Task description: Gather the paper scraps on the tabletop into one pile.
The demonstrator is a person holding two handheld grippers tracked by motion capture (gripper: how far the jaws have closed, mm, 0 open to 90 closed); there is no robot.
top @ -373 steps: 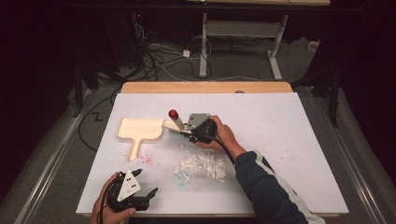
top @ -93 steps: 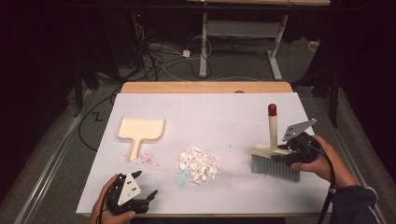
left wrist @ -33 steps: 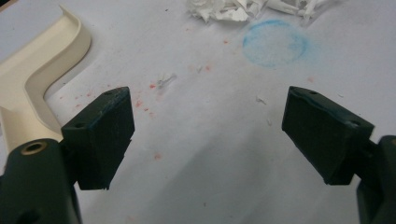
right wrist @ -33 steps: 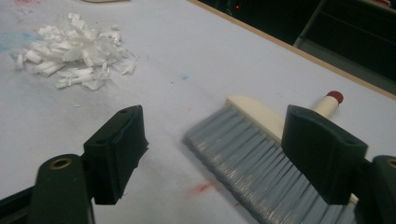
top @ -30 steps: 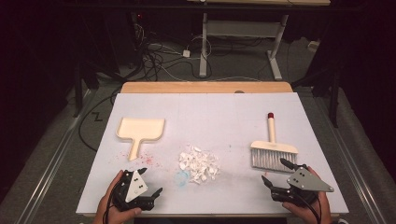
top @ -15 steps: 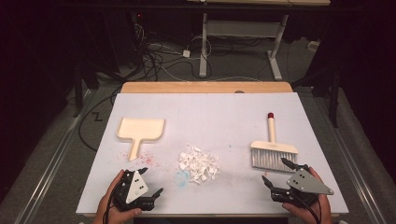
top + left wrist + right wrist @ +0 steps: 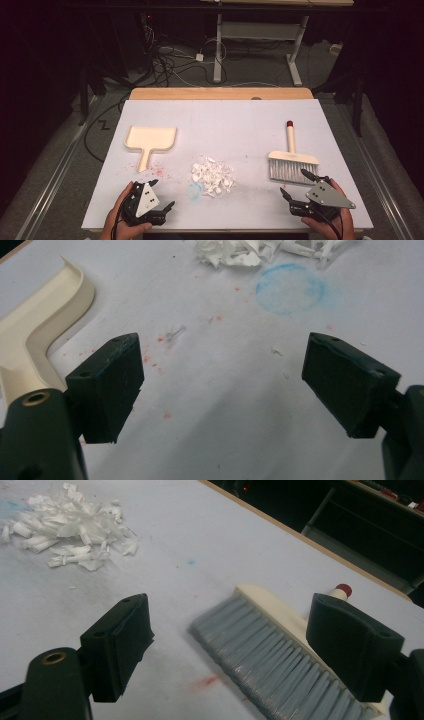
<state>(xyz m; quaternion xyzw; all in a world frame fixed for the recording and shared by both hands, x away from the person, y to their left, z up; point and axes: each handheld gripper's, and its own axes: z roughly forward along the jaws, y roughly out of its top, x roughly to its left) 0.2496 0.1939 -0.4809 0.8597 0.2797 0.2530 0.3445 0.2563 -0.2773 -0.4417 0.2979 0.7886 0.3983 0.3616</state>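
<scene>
Since three seconds ago the cream-backed hand brush with grey bristles and a red-tipped handle (image 7: 291, 162) has been let go at the table's right, lying flat, handle pointing away. Just before it rests the right gripper (image 7: 299, 186), jaws spread and empty. A heap of white paper scraps (image 7: 213, 175) waits mid-table between brush and cream plastic dustpan (image 7: 149, 140), which lies at left, likely for sweeping. Near the front edge, the left gripper (image 7: 161, 194) rests spread too.

No legible text, labels, brands or numbers on brush (image 7: 292, 161), dustpan (image 7: 149, 141), desk (image 7: 240, 125).
</scene>
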